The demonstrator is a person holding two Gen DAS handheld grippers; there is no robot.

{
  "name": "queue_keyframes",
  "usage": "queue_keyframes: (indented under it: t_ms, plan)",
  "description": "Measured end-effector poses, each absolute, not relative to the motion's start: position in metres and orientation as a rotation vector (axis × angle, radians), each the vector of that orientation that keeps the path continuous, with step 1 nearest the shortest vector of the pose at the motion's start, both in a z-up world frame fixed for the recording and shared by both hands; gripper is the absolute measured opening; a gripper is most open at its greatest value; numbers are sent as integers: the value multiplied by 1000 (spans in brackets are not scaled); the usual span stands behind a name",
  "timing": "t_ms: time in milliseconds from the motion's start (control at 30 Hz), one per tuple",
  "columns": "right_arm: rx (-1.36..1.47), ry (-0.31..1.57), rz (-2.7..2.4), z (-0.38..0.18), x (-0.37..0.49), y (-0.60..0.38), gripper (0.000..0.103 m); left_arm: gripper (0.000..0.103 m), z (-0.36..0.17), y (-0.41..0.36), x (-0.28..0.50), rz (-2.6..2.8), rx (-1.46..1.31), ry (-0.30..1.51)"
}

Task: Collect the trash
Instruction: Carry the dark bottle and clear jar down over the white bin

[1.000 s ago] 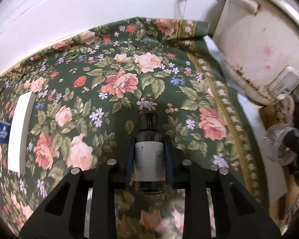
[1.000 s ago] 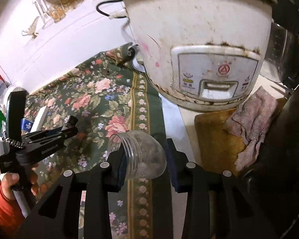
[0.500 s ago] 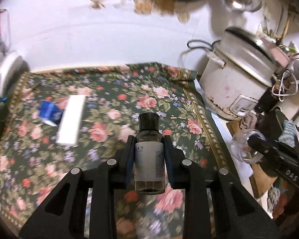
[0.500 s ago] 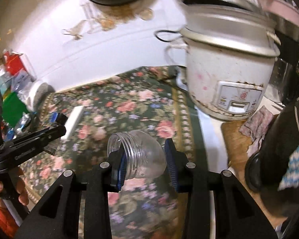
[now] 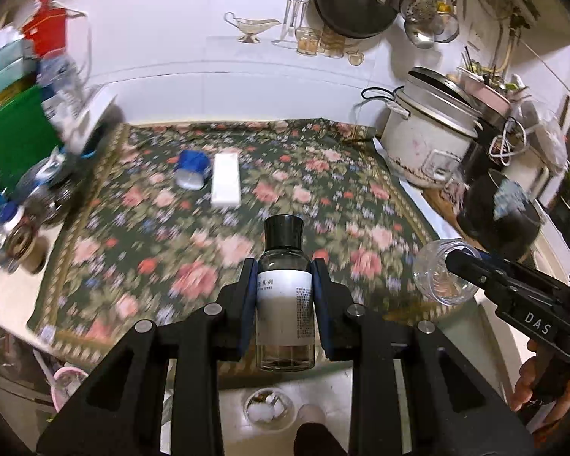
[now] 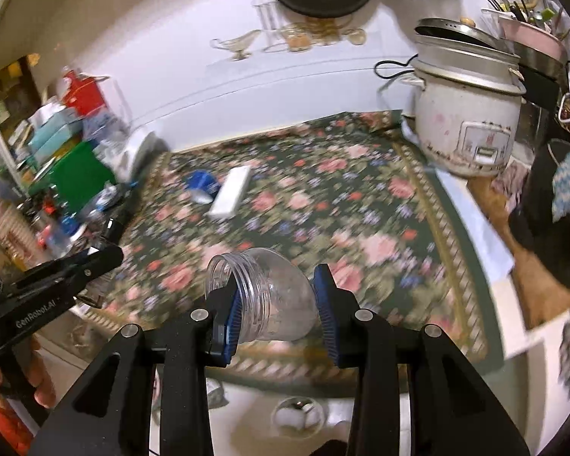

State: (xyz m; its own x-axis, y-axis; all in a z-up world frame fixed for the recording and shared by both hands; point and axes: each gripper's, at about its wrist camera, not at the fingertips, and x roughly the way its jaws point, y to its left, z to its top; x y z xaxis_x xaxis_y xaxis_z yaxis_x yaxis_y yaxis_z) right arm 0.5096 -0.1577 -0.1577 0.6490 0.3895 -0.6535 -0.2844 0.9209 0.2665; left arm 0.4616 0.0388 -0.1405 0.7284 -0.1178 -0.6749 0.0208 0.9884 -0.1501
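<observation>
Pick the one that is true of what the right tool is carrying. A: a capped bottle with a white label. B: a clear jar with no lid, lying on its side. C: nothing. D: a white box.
B: in the right wrist view the right tool grips a clear jar whose threaded mouth is open and tipped to the left.

Counter (image 5: 429, 205) covered by dark green floral cloth (image 5: 285, 205), pink roses, patterned border. White flat box (image 5: 226, 184) laid on cloth toward back; blue packet (image 5: 192, 169) just beside it, on its left. White rice cooker (image 5: 425, 144) stood on counter off cloth's right back corner.
</observation>
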Motion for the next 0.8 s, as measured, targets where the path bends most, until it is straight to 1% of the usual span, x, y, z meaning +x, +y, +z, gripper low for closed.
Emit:
queue_keyframes:
  t_ms: [200,433,667,800]
  plan:
    - [139,790,390,-164,453,-127,33,27,-148,59,389,-95,-128,751]
    - [124,868,418,-174,411,-105,33,27,-169,65,345,-94,-151,835]
    - [114,952,449,-208,395,-100,33,27,-228,57,327,-76,-193,977]
    - [128,1026,458,-249,400,-109,33,27,-272,54,327,-38,-235,1048]
